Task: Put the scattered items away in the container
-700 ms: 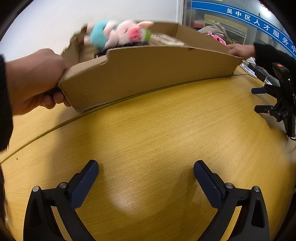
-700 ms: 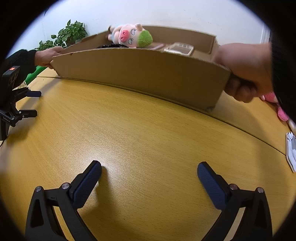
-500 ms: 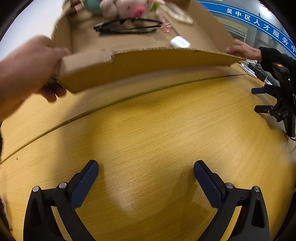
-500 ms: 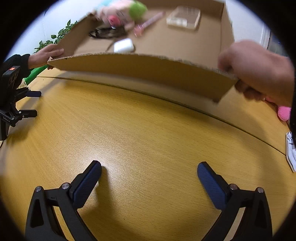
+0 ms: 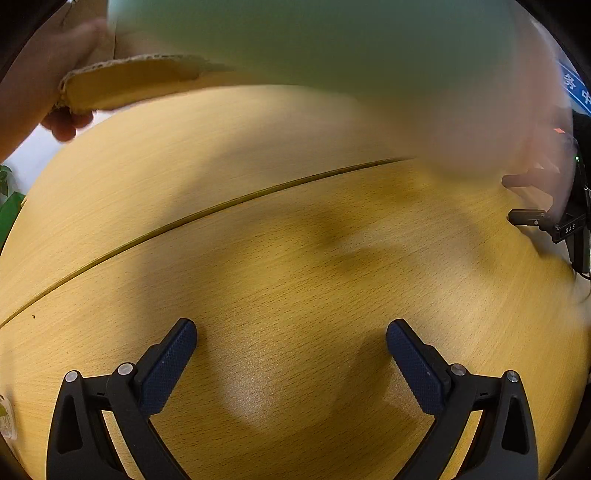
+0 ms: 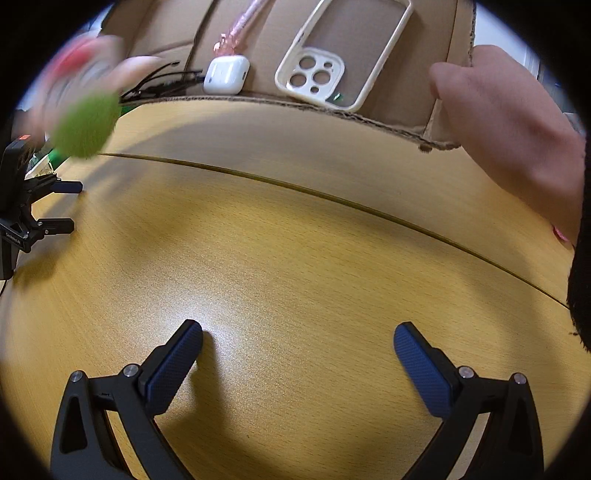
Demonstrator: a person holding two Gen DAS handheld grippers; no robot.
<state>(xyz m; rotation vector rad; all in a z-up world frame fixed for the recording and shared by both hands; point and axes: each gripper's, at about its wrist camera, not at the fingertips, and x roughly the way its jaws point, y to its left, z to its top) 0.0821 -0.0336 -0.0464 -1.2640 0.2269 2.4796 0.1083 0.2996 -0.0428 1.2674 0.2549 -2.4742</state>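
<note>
Cardboard box [image 6: 369,55] is the container here, and we see it lifted off the wooden table [image 6: 295,240] and tipped steeply toward us, its open face showing. A bare hand [image 6: 509,122] grips its corner in the right wrist view; in the left wrist view another hand [image 5: 40,92] holds the torn corner of the box [image 5: 129,79].

Inside the tilted box, we see a white earbud case [image 6: 226,75] resting against the lower cardboard wall, a cream phone case [image 6: 340,55] lying just beside it with its lower corner over the rim, a pink stick-like item [image 6: 240,26] above the earbud case, and dark glasses [image 6: 162,81] to the left of it, partly hidden.

A plush toy [image 6: 83,107] with a green part shows as a blur near the box's left end, above the table; we cannot tell whether it touches anything. In the left wrist view a large pale green and pink blur [image 5: 332,74] fills the top of the frame.

Our left gripper [image 5: 291,354] and right gripper [image 6: 297,354] both sit low over the table, jaws spread wide and holding nothing. Each view shows the other gripper at its edge.
</note>
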